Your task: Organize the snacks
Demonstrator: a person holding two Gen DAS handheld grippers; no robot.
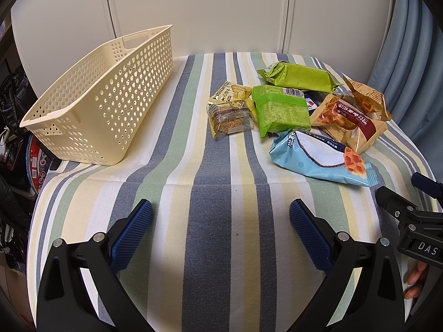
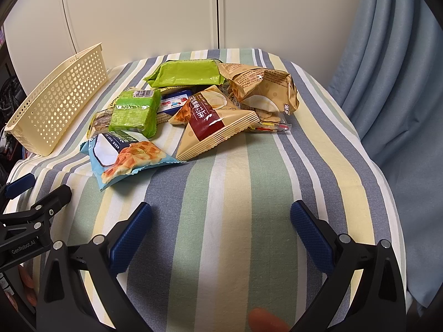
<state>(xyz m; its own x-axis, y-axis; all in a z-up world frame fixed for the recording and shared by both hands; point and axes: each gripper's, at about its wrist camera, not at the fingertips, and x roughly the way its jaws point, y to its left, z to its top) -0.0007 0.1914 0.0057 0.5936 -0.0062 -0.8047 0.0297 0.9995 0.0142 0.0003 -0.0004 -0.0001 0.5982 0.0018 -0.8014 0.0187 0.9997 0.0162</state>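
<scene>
- A cream basket [image 1: 105, 102] is set at the left of the striped tablecloth [image 1: 210, 193], nothing seen inside.
- Left gripper [image 1: 221, 231] is held wide open, nothing gripped.
- Snack packets [image 2: 193, 110] are piled right of the basket, a blue one [image 2: 124, 157] nearest.
- Right gripper [image 2: 221, 232] is held wide open, nothing gripped.
</scene>
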